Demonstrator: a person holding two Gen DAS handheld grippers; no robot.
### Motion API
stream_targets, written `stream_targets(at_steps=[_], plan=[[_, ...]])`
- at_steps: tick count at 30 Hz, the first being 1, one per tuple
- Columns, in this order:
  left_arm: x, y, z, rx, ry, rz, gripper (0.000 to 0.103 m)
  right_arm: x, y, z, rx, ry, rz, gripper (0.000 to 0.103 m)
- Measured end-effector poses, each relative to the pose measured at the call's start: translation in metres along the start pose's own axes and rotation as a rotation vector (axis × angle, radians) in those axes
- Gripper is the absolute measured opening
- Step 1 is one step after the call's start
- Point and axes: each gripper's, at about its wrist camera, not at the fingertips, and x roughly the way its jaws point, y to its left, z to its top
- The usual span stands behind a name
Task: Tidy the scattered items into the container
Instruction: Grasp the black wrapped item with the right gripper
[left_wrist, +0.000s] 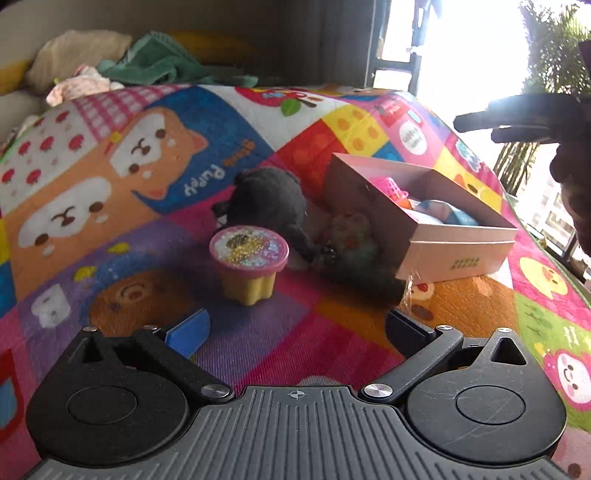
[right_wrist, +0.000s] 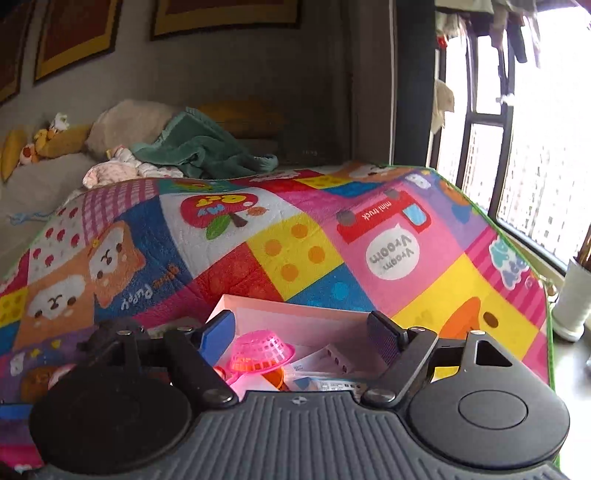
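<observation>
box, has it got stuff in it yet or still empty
Not empty. The open box already holds a pink basket and some small cartons; the left wrist view shows pink and blue things inside too.

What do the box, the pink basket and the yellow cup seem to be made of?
Box: probably cardboard, matte pale pink, with thin flat walls and sharp folded corners.
Pink basket: likely plastic, glossy and translucent, with a moulded lattice of holes.
Yellow cup: probably plastic, fluted yellow sides under a pink rim; the glittery top looks like a foil or film seal, though blur leaves that open.
</observation>
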Motion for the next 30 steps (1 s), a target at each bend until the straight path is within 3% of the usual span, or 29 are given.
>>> stream_targets(at_steps=[5,8,11,15,21,23,25,30], plan=[[0.0,0.0,-0.005,-0.006,0.009,0.051,0.103,-0.026,0.061,-0.049,-0.235,0.038,0.105,0.04],[-0.002,0.001,-0.005,-0.014,0.021,0.031,0.103,-0.029,0.098,-0.081,-0.363,0.066,0.175,0.039],[-0.008,0.006,-0.004,-0.035,0.024,0.018,0.103,-0.021,0.127,-0.1,-0.499,0.04,0.151,0.039],[-0.018,0.017,0.004,-0.069,-0.006,0.061,0.103,-0.002,0.152,-0.106,-0.62,0.005,0.113,0.039],[-0.019,0.03,0.011,-0.106,-0.01,0.072,0.103,0.036,0.175,-0.107,-0.739,0.051,0.065,0.039],[-0.017,0.028,0.011,-0.105,-0.004,0.063,0.103,0.039,0.178,-0.11,-0.758,0.045,0.042,0.034],[-0.015,0.026,0.009,-0.1,0.003,0.051,0.103,0.036,0.176,-0.11,-0.741,0.075,0.068,0.018],[-0.014,0.018,0.007,-0.083,0.015,0.021,0.103,-0.006,0.155,-0.121,-0.711,0.082,0.129,0.018]])
